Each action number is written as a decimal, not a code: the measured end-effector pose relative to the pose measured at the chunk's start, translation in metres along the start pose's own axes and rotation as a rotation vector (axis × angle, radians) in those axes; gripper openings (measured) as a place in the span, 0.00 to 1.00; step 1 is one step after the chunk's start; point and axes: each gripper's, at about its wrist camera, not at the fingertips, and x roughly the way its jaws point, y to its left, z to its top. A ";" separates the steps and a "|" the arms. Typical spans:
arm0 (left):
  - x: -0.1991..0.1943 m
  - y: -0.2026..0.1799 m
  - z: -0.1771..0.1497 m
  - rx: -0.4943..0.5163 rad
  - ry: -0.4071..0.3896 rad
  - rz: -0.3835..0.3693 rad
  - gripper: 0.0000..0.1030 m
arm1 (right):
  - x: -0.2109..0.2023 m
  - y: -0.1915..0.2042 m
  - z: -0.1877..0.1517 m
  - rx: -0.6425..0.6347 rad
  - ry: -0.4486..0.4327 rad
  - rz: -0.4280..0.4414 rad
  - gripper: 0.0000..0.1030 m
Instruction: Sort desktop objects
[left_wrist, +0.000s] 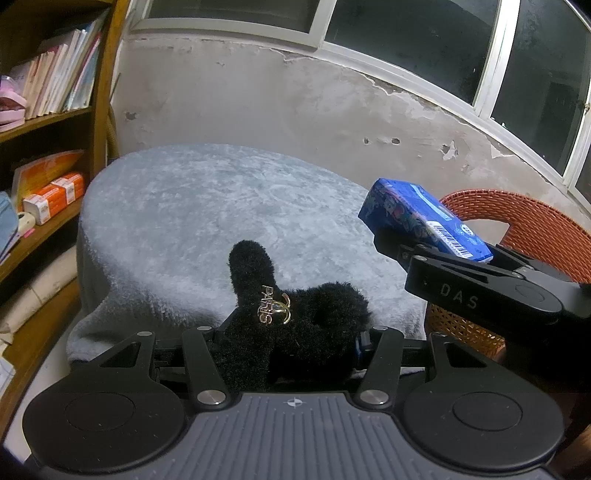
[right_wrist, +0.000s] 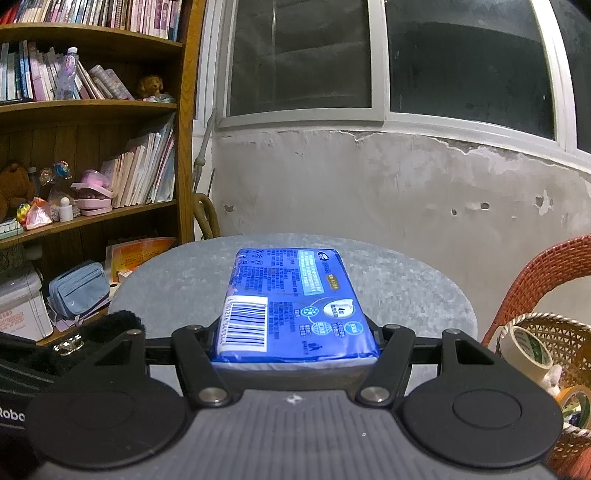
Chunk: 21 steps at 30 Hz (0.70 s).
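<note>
Left gripper (left_wrist: 291, 332): we are holding a black fuzzy item (left_wrist: 295, 325) with a gold "PARIS" charm between its jaws; the fluff is bulging up and out of them, near the close edge of the table.
Right gripper (right_wrist: 295, 343): we are clamping a blue tissue pack (right_wrist: 291, 302) across its width, barcode side up, the long end pointing away toward the far wall.
Tissue pack, seen from the left: it is hanging above the right edge of the table (left_wrist: 207, 206), lifted off the grey plush cover.
Table: we are seeing nothing else lying on the cover in either view.
Basket (right_wrist: 554, 332): a woven basket is sitting low at the right, beside the red wicker chair (right_wrist: 546, 269), with rolls of tape (right_wrist: 524, 350) already inside.
Step in hand: we judge that we are carrying both items, each picked up and not yet put away.
Next move: it is probably calling for swinging the right gripper rightward and down over the basket, then spreading the jaws only once the pack is above the rim.
Care: the pack is long, so we are expecting it to need tilting to clear the tape rolls.
Black item's destination: we cannot tell.
</note>
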 end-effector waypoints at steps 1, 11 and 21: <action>0.000 0.000 0.000 -0.001 0.001 0.000 0.58 | 0.000 0.000 0.000 0.000 0.001 0.000 0.59; 0.000 0.002 0.000 -0.008 0.006 -0.002 0.58 | -0.002 0.000 0.000 -0.005 0.005 0.004 0.59; 0.001 0.002 0.002 -0.017 0.004 0.001 0.58 | -0.004 -0.001 0.001 -0.004 0.005 0.004 0.59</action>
